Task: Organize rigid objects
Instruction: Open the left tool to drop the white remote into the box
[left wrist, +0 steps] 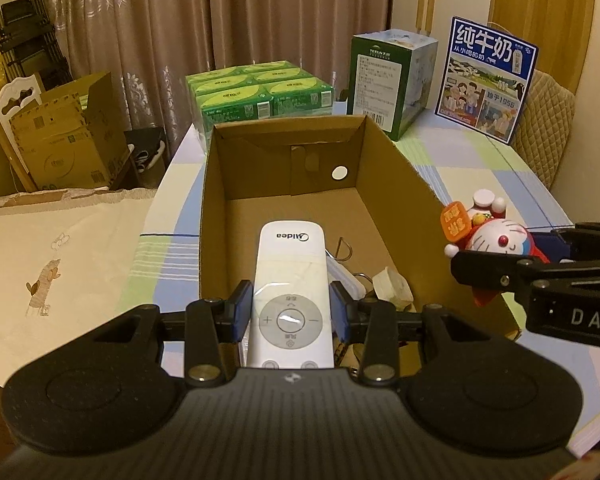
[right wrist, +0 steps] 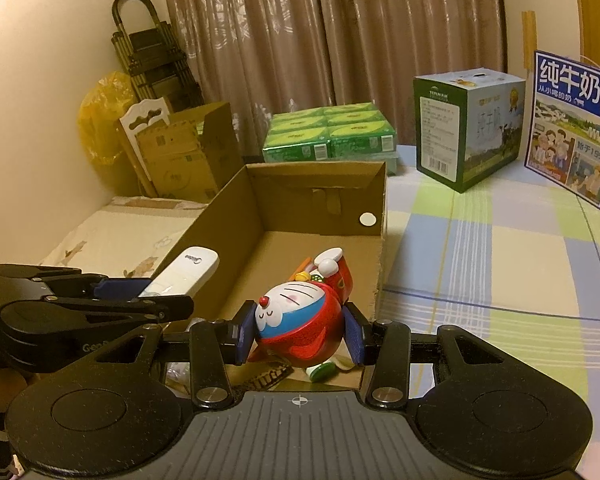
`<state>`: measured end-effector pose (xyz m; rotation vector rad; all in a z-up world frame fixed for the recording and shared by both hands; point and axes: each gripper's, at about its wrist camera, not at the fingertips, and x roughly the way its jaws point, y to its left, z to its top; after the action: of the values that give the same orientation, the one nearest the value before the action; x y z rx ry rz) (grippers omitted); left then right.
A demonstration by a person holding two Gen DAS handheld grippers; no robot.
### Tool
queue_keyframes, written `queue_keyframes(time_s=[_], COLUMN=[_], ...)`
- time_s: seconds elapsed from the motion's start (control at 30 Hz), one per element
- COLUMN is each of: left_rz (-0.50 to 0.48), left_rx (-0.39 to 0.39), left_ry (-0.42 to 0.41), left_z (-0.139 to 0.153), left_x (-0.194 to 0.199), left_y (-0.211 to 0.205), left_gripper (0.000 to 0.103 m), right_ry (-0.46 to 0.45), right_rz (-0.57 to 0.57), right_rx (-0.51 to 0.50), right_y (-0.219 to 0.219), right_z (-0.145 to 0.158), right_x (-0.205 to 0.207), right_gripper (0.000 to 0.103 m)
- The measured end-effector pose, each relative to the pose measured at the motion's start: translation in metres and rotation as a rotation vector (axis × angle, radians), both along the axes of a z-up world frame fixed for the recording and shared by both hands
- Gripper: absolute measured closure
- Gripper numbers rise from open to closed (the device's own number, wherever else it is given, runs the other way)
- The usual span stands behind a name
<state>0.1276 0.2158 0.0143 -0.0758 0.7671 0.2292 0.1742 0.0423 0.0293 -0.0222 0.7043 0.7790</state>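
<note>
My left gripper [left wrist: 291, 312] is shut on a white Midea remote [left wrist: 290, 280] and holds it over the near end of an open cardboard box [left wrist: 216, 184]. My right gripper [right wrist: 298, 334] is shut on a red and blue Doraemon figure [right wrist: 296, 320] and holds it above the same box [right wrist: 256, 216]. In the left wrist view the figure [left wrist: 496, 240] and right gripper [left wrist: 500, 270] sit at the box's right wall. In the right wrist view the remote [right wrist: 184, 272] and left gripper [right wrist: 140, 294] are at the box's left wall.
Small items lie on the box floor, among them a cream plug [left wrist: 392, 286] and a wire clip [left wrist: 342, 250]. On the checked tablecloth [right wrist: 500, 272] behind stand green tissue packs [left wrist: 260, 94], a green carton [left wrist: 392, 80] and a blue milk box [left wrist: 490, 76]. A bed [left wrist: 60, 260] is left.
</note>
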Motion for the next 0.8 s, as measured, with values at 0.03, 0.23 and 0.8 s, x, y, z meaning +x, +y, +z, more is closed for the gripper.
queue_keyframes(time_s=[0.03,0.23,0.8], left_rz=[0.000,0.000,-0.013], left_rx=[-0.001,-0.004,-0.013], left_ry=[0.001,0.010,0.041], left_z=[0.000,-0.002,-0.013], left_x=[0.000,0.004,0.009], left_y=[0.000,0.003,0.003], left_gripper=[0.068,0.068,0.067], right_ry=[0.000,0.001,0.013], right_rz=[0.001,0.001,0.003], right_rx=[0.000,-0.001,0.001], right_y=[0.001,0.002,0.005], right_z=[0.000,-0.001,-0.007], right_x=[0.000,0.000,0.002], right_gripper=[0.061,0.061,0.061])
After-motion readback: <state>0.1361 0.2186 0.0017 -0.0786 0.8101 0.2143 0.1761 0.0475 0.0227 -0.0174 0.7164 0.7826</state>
